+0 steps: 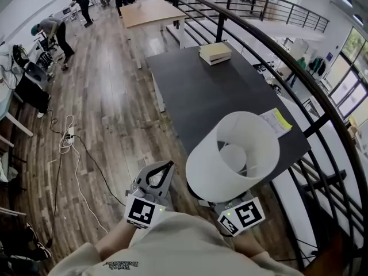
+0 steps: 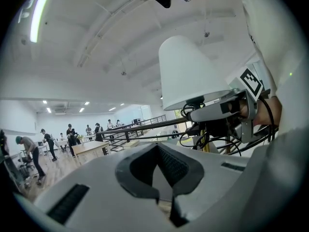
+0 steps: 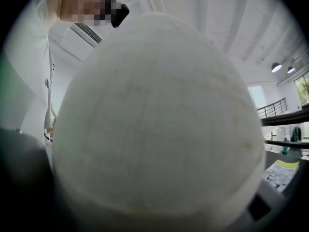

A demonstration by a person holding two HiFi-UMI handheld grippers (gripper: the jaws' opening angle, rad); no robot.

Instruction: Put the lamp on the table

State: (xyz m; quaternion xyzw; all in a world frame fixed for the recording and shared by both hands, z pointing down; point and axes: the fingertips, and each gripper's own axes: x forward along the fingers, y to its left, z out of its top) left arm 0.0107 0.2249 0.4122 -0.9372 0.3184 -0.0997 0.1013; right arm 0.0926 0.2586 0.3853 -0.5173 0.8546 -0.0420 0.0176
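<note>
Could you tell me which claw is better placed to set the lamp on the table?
Right. The right claw holds the lamp by the dark table's near end; the left claw is shut, empty and over the floor.

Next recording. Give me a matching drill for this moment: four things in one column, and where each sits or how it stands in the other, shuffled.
Things:
1. lamp
2. books
3. paper sheet
4. left gripper

Places or states:
A. jaws together, nothing held
B. flat at the right edge of the table, toward its near end
C. stacked at the table's far end
D. up in the air, carried by the right gripper

Pairs: 1-D, 2-C, 3-B, 4-A
</note>
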